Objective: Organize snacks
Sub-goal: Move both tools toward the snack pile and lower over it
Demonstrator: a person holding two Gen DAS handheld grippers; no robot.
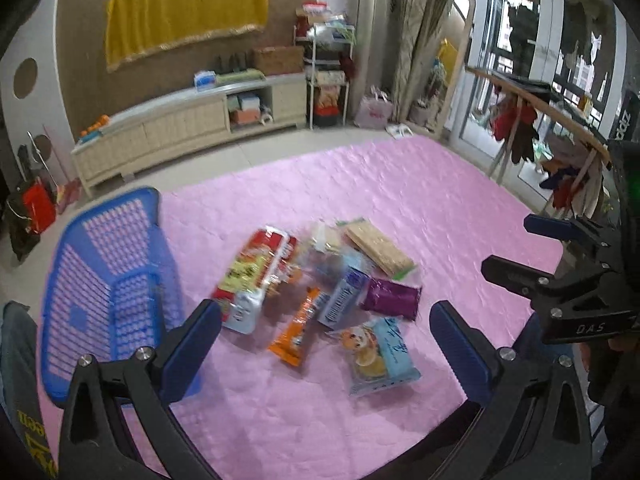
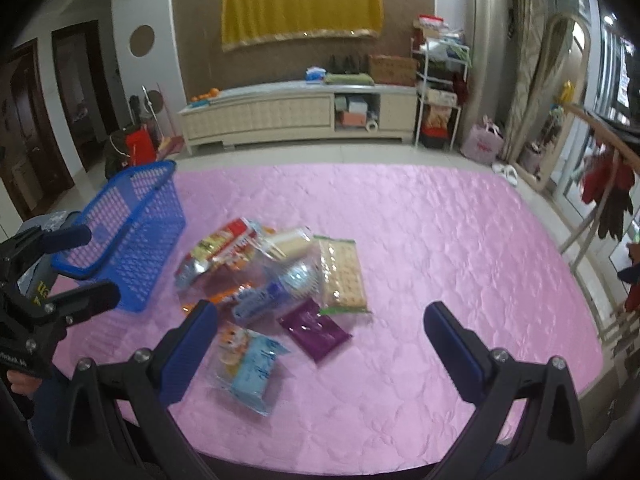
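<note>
Both grippers, left (image 1: 326,344) and right (image 2: 320,340), hang spread and empty above the snacks (image 1: 320,280) heaped mid-mat (image 2: 440,240); the basket (image 1: 108,288) waits at its left edge, seemingly for filling.

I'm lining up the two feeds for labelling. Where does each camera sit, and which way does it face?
Left wrist: on the left gripper, facing the snack pile; blue basket at left, right gripper at right edge.
Right wrist: on the right gripper, facing the same pile; left gripper at left edge.
Shared: pink cover, basket, purple packet.

Both wrist views look down, sharing the snack pile (image 1: 320,280).
</note>
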